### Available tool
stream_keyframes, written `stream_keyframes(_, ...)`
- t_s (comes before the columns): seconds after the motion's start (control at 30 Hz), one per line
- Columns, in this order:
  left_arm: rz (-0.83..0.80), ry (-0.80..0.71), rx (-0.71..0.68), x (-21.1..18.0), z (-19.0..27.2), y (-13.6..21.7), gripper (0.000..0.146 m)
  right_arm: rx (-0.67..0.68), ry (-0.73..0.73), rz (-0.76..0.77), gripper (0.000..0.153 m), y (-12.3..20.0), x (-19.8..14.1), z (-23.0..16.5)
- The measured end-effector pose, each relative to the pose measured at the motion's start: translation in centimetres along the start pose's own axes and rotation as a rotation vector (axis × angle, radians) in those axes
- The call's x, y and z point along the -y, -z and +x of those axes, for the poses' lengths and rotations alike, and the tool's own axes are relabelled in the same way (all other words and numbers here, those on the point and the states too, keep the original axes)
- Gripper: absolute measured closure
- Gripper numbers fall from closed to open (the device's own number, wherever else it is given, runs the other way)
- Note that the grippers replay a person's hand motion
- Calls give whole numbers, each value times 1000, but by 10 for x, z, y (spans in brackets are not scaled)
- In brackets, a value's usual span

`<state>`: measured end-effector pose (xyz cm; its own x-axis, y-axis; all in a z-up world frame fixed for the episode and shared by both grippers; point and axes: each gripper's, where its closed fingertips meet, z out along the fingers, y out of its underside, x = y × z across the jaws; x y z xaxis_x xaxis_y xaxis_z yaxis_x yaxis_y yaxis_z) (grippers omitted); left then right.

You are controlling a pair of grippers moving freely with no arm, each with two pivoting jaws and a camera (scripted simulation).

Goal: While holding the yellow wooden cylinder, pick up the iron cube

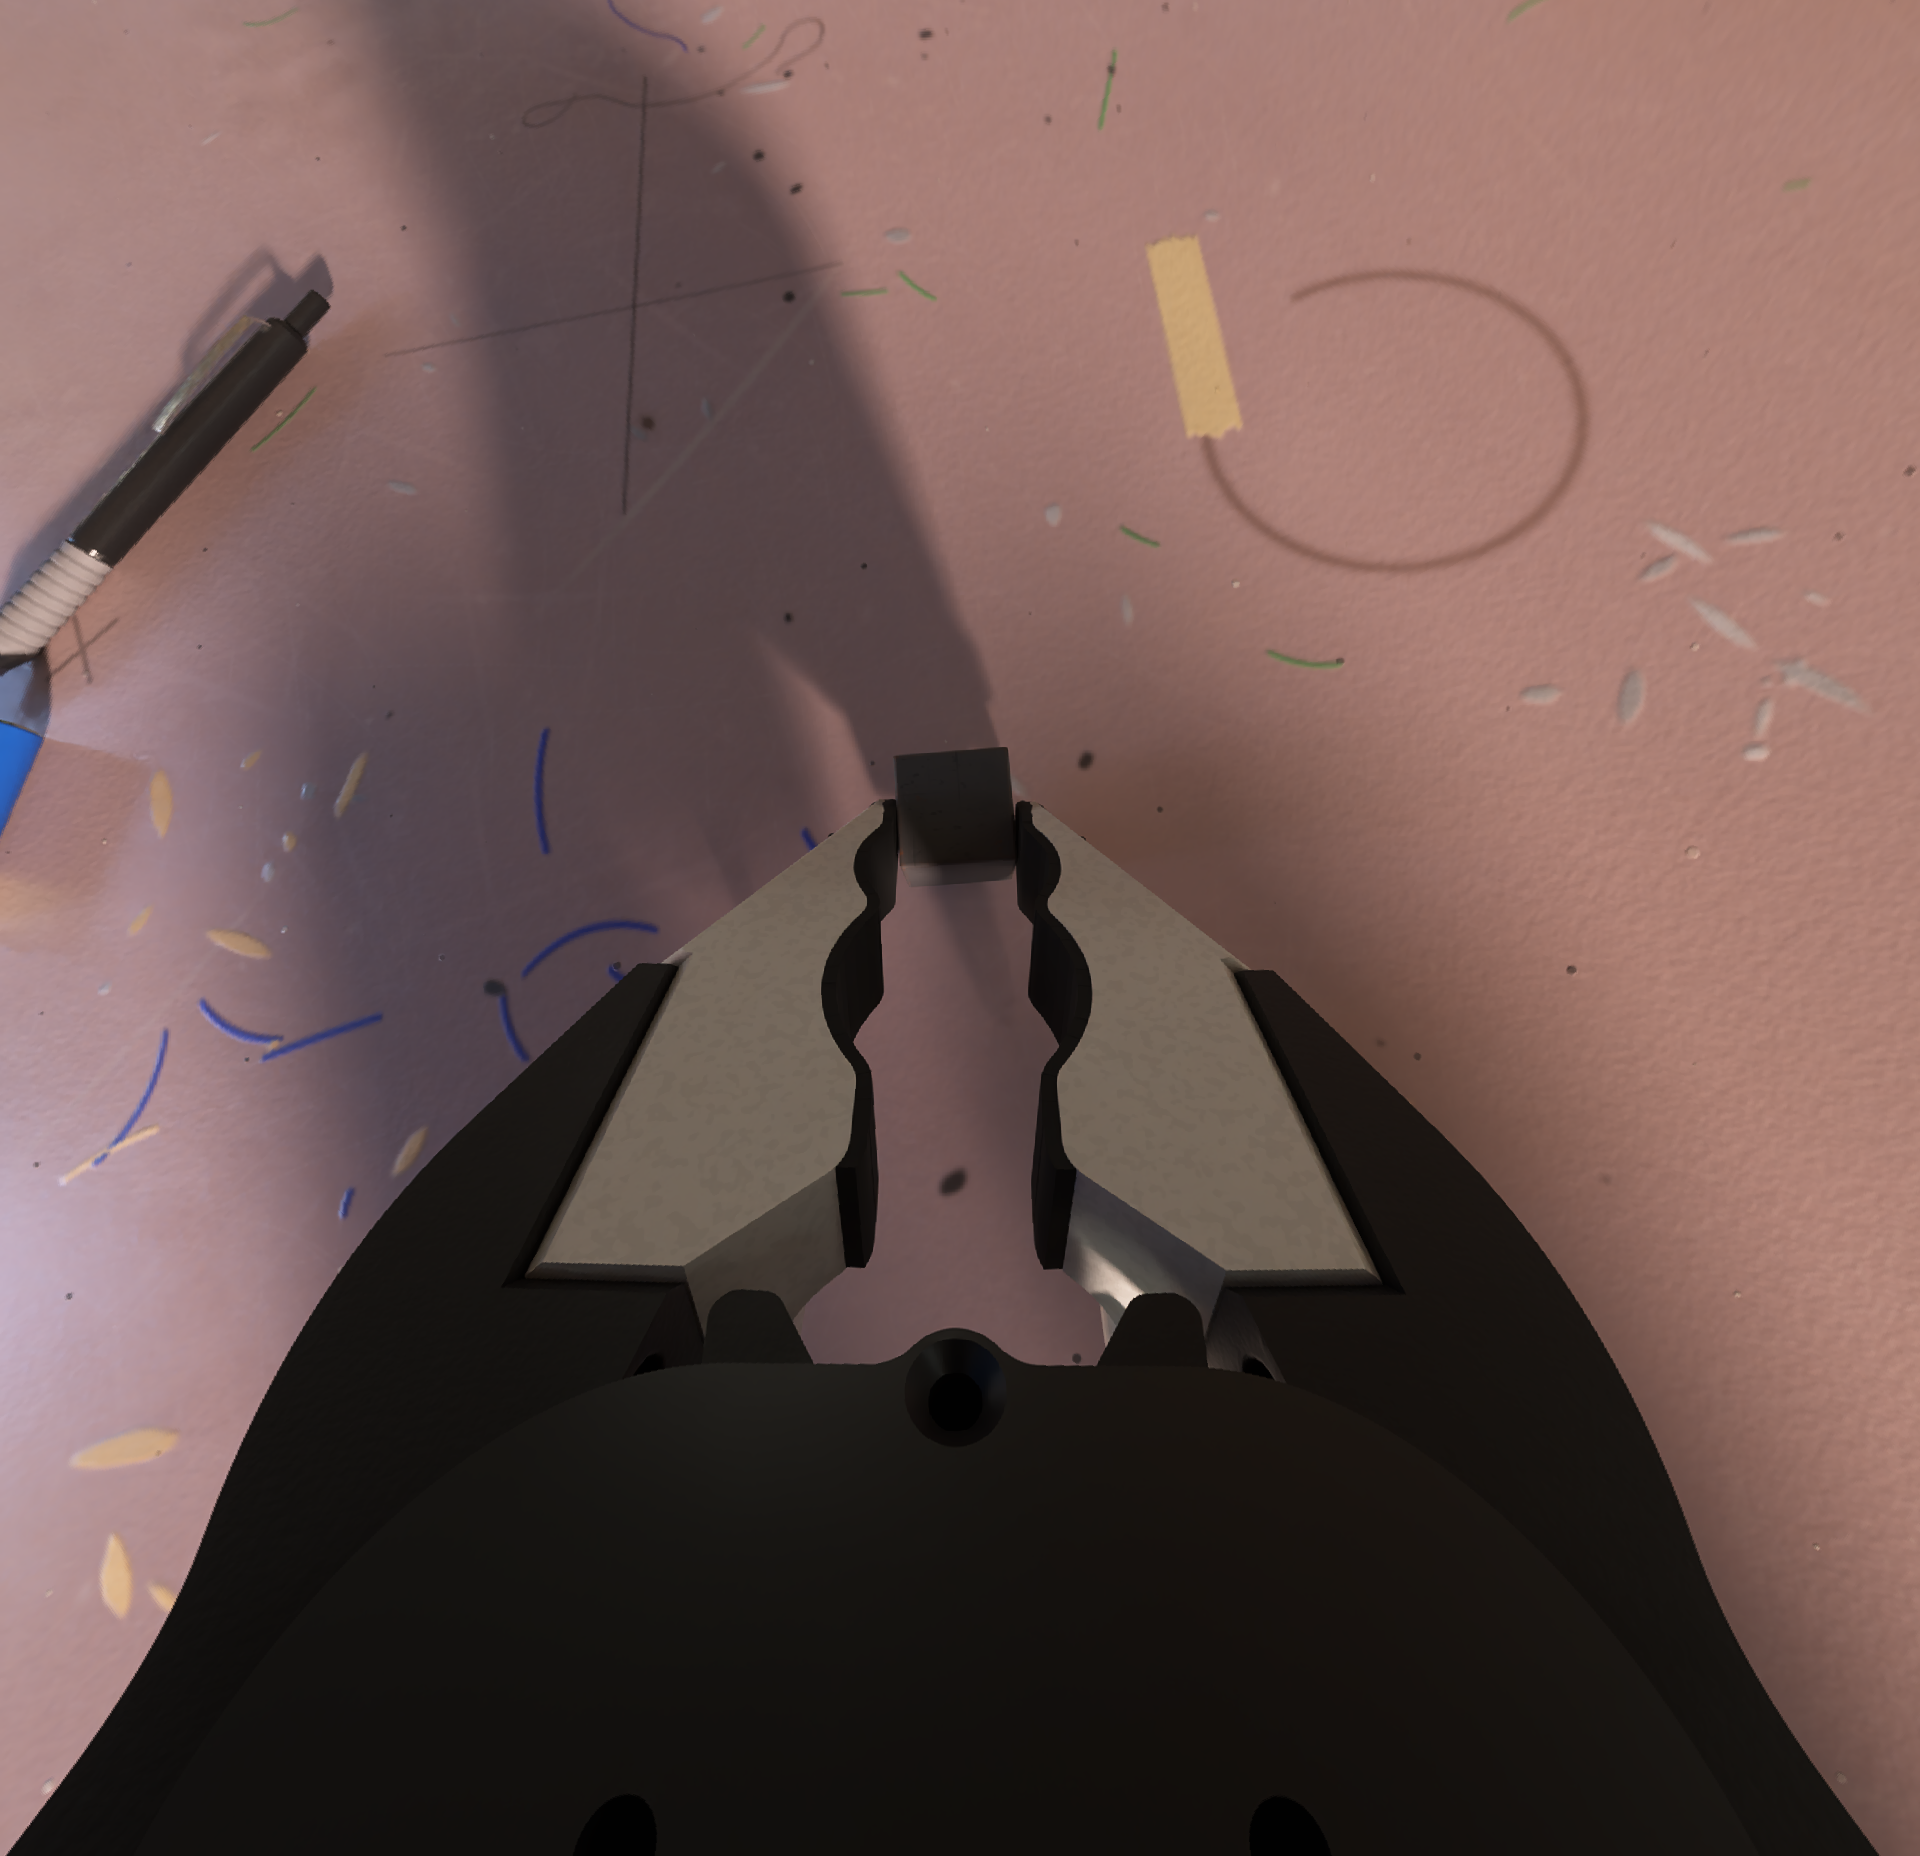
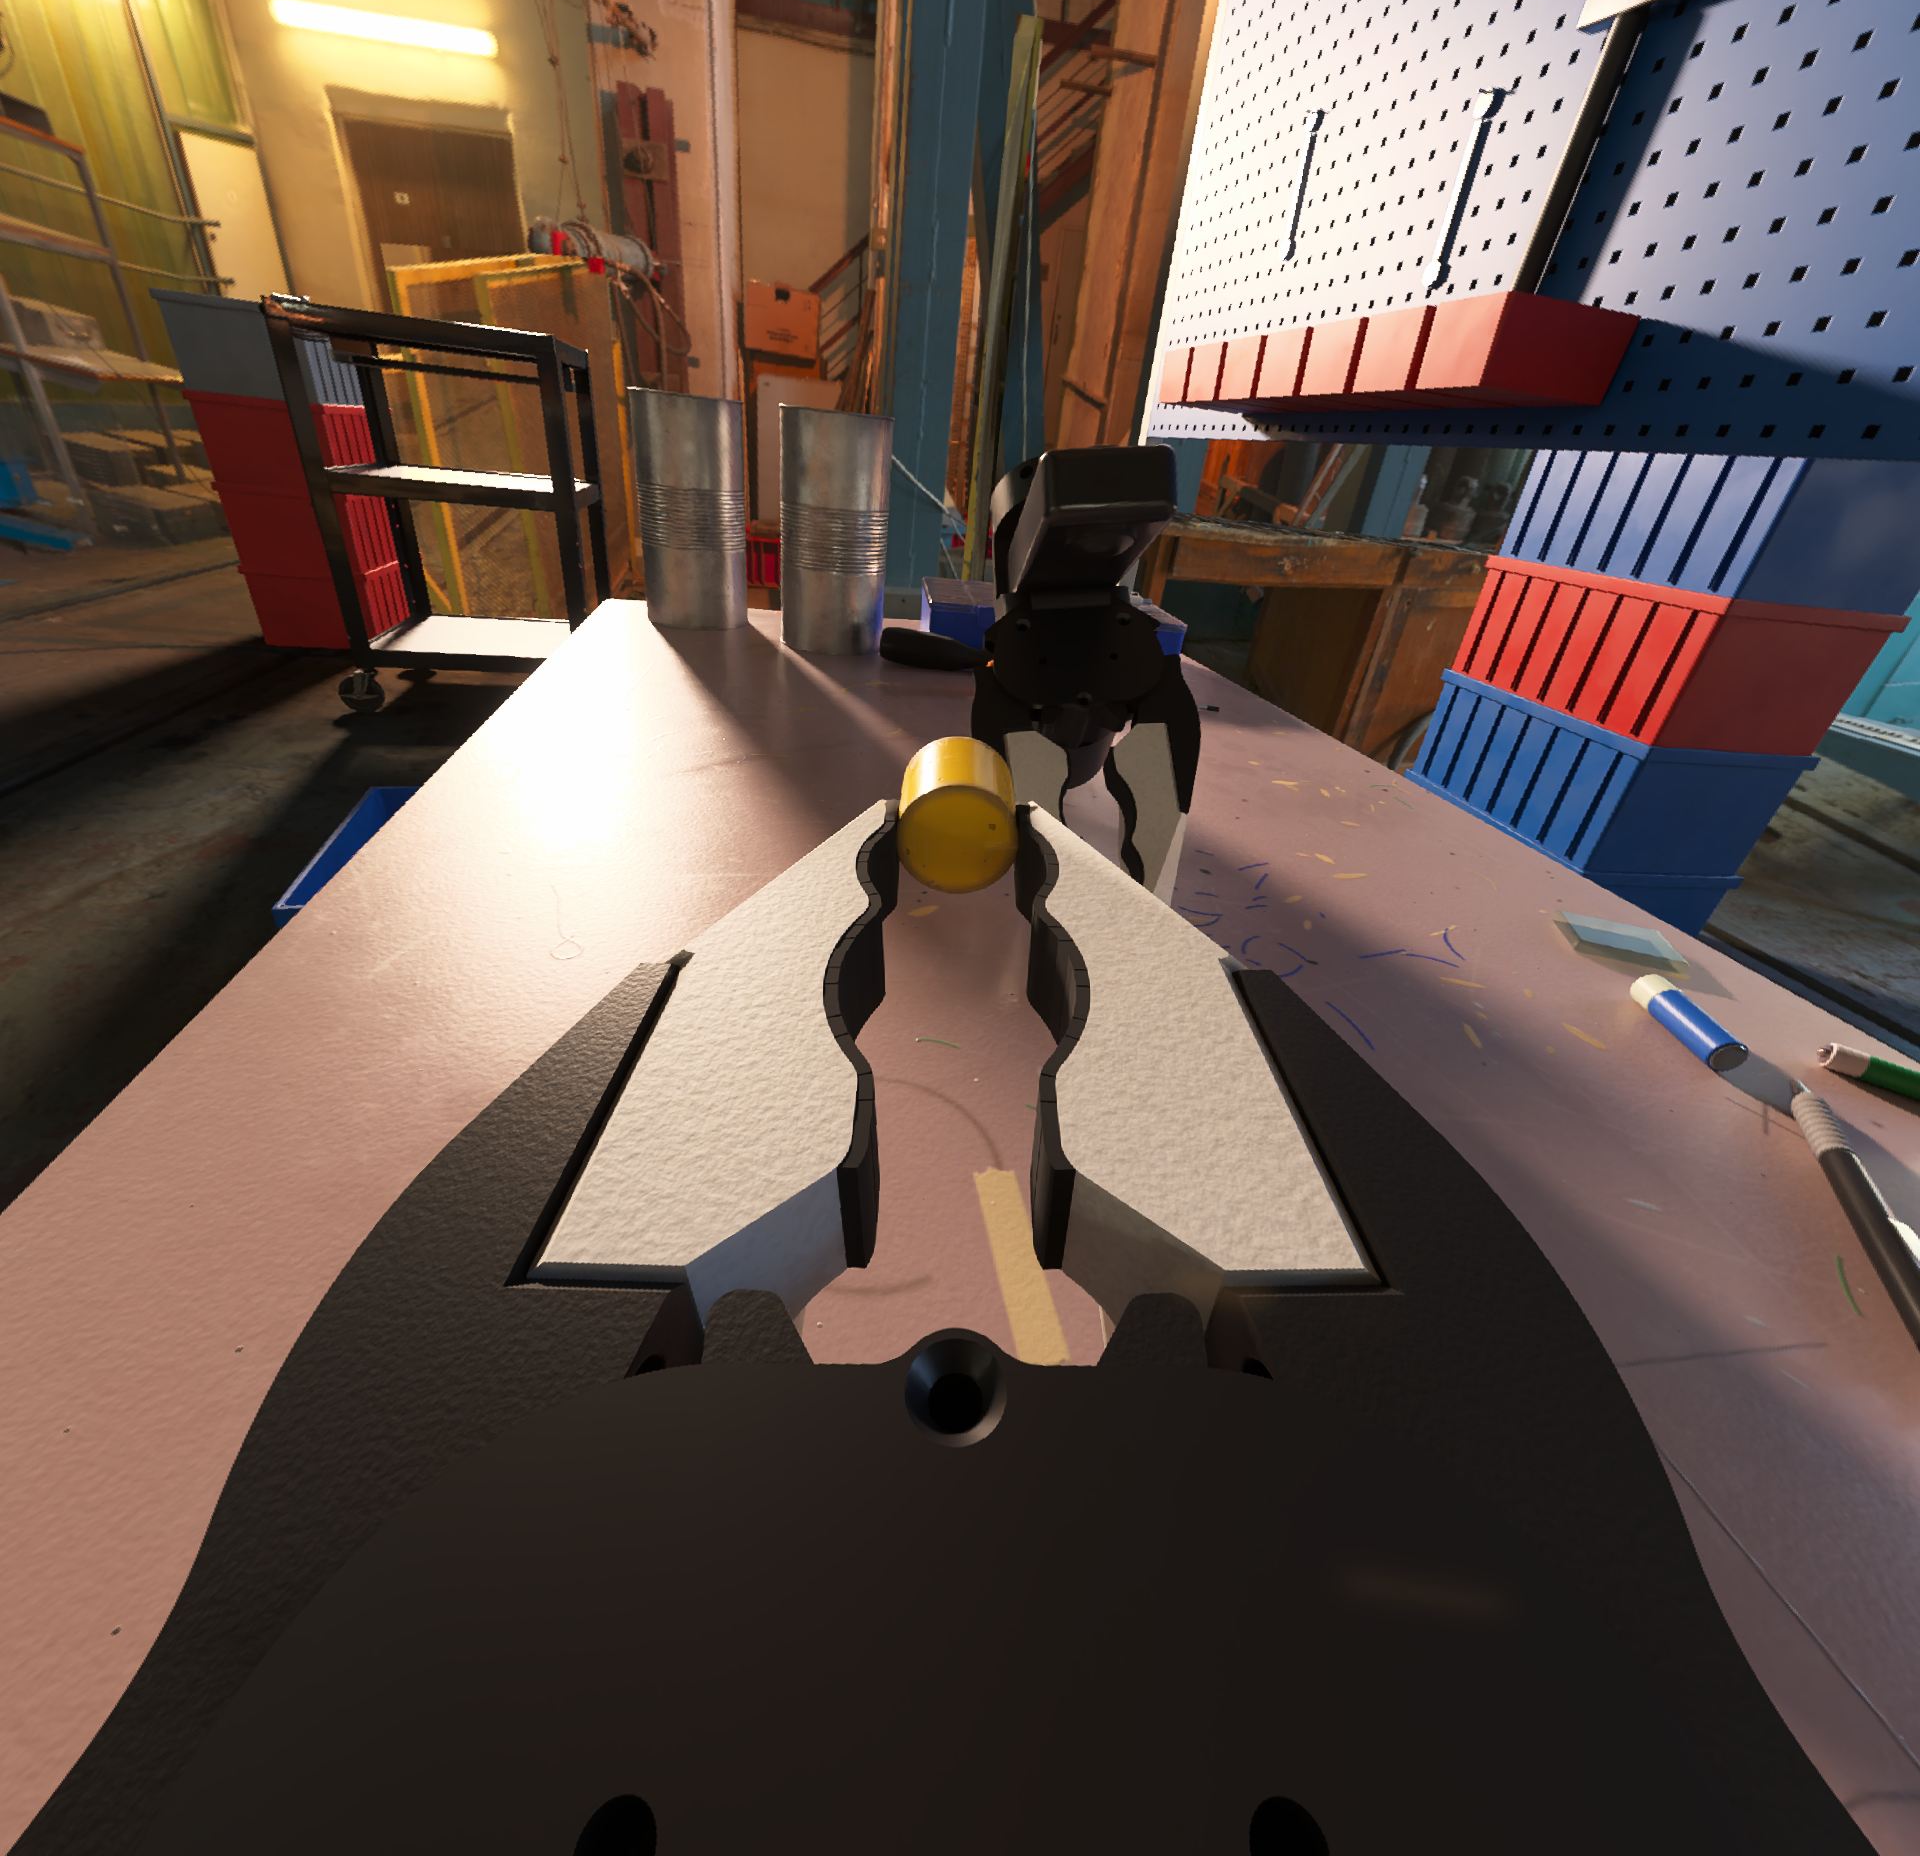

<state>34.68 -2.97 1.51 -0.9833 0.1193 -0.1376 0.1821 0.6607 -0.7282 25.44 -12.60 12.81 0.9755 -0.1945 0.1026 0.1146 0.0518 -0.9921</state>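
In the left wrist view my left gripper [image 1: 954,830] points down at the pink tabletop [image 1: 1455,871] and is shut on a small dark grey iron cube [image 1: 952,814], pinched between the fingertips. In the right wrist view my right gripper [image 2: 956,819] is shut on a yellow wooden cylinder [image 2: 956,814] and holds it above the table. The left gripper also shows in the right wrist view [image 2: 1091,684], just beyond the cylinder, pointing down at the table; the cube is hidden there.
A pen [image 1: 156,456] lies at the left of the left wrist view, a strip of tan tape [image 1: 1193,336] and a drawn circle [image 1: 1403,424] at the right. The right wrist view shows two metal cans [image 2: 691,507], pens [image 2: 1688,1022], a blue pegboard [image 2: 1558,144], stacked bins [image 2: 1662,684].
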Motion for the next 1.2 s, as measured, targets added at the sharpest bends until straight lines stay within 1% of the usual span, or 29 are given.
stream_keyframes(0.07,19,26,-24,3,-1,1,124,-1,-5,2,131,0,0,0)
stream_keyframes(0.17,-7,46,-23,-1,-4,-1,124,-6,-6,5,131,1,-1,1)
stream_keyframes(0.3,-19,3,32,-4,-7,-1,124,-11,-8,0,131,1,-2,2)
stream_keyframes(0.47,-23,3,84,-4,-9,1,124,-6,-12,-7,131,-1,-4,2)
stream_keyframes(0.53,-31,15,95,-5,-9,1,124,-5,-13,-8,131,-2,-4,2)
stream_keyframes(0.77,-59,97,72,-8,-9,-1,124,-13,-16,-14,131,-1,-6,2)
stream_keyframes(0.93,-84,137,122,-10,-10,0,124,-24,-18,-29,131,-1,-9,4)
stream_keyframes(1.03,-138,184,152,-9,-12,8,124,-28,-18,-34,131,-1,-10,5)
stream_keyframes(1.1,-162,210,151,0,-12,20,124,-29,-21,-27,131,0,-9,5)
stream_keyframes(1.2,-210,201,135,20,-7,40,124,-25,-28,-17,131,-1,-8,5)
